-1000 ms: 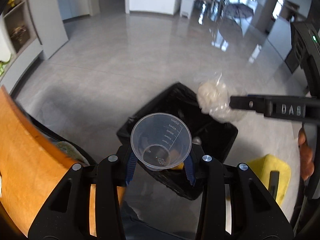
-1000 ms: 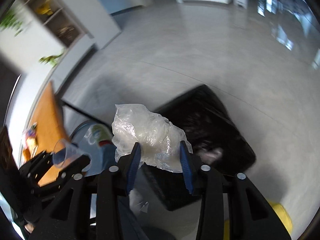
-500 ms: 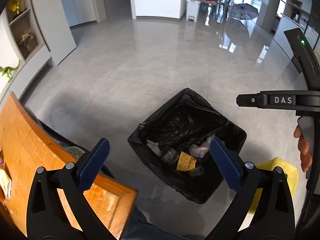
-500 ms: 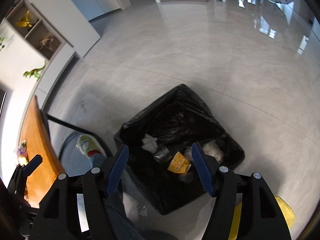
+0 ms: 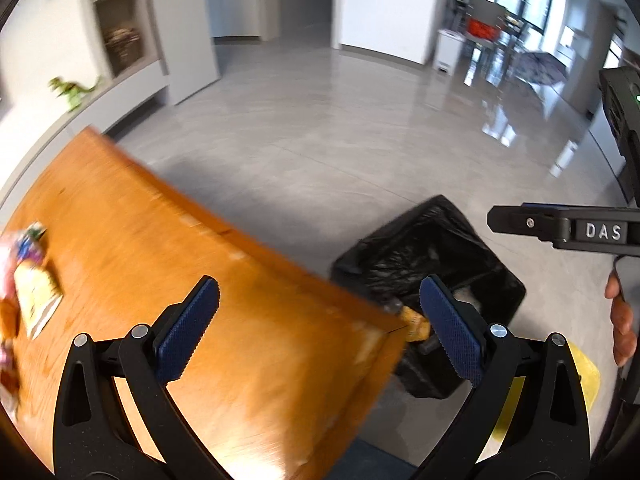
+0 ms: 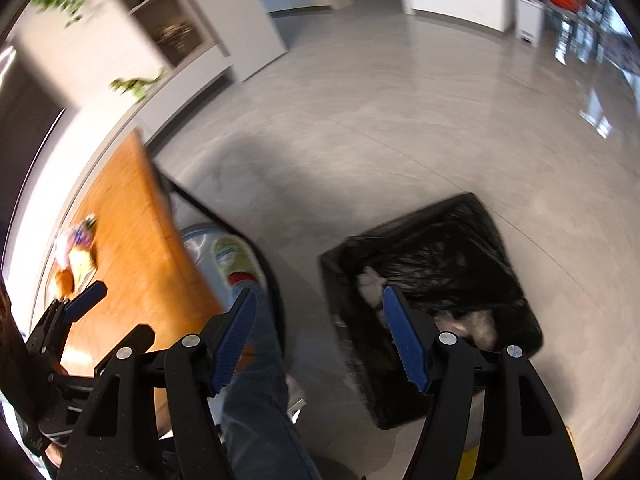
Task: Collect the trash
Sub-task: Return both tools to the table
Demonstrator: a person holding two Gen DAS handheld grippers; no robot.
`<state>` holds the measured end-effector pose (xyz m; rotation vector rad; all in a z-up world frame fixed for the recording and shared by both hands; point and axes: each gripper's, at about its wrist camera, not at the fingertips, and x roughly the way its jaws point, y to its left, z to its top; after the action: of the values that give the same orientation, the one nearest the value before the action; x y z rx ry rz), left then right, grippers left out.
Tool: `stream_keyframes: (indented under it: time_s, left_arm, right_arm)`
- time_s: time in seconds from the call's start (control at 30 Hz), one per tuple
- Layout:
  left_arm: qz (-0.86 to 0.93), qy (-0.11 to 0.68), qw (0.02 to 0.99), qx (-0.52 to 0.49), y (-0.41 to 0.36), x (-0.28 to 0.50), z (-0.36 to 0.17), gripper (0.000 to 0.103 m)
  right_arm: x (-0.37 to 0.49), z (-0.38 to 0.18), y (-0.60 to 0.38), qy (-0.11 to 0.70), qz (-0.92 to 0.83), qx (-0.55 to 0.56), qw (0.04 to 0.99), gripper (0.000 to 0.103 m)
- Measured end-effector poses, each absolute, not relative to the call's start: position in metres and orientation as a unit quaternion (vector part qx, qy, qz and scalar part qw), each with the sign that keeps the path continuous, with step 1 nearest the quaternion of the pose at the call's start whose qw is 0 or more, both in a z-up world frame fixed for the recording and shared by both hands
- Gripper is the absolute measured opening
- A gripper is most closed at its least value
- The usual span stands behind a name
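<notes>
Trash [image 5: 36, 300]: blurred wrappers at the worktop's [image 5: 168, 264] far left edge. We hold the left gripper [image 5: 320, 322] over the worktop, jaws wide apart, empty; right gripper [image 6: 320, 340] likewise spread and empty above the floor. Black-lined bin [image 6: 448, 264] beside the worktop holds scraps.

Left gripper [image 5: 318, 322] jaws spread wide (nothing between), right gripper [image 6: 320, 338] likewise parted, both empty

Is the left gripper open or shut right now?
Open: the left gripper has its blue pads spread wide with nothing between them, above the wooden table.
</notes>
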<state>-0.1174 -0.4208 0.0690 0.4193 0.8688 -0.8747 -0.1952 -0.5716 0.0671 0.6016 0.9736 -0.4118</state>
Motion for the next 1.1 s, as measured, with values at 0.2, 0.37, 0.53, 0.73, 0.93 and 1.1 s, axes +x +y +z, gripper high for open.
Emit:
stream_keyframes:
  time_s: [0.2,0.37,0.53,0.73,0.93,1.1]
  left_arm:
    - [-0.347,0.409,0.827,0.167,-0.351,-0.085,0.075,0.097]
    - [-0.286,0.413,0.854,0.136,-0.28,-0.058,0.08,0.097]
    - [-0.219,0.418,0.877,0.096,-0.204,-0.028,0.087,0.097]
    - [-0.146,0.415,0.895,0.069,-0.122,0.008,0.099,0.097]
    - [-0.085,0.421,0.902,0.049,-0.052,0.035,0.095,0.097]
    - [-0.069,0.451,0.89,-0.014,-0.009,0.075,0.077,0.089]
  right_arm:
    - [-0.139,0.074,-0.509,0.477,-0.121,0.246,0.835,0.067]
    - [-0.087,0.079,-0.449,0.491,-0.058,0.213,0.843,0.067]
    - [-0.038,0.082,-0.391,0.508,-0.001,0.182,0.842,0.067]
    - [0.012,0.081,-0.329,0.524,0.049,0.156,0.836,0.067]
    - [0.044,0.078,-0.286,0.536,0.081,0.137,0.829,0.067]
    - [0.059,0.072,-0.265,0.547,0.097,0.131,0.821,0.067]
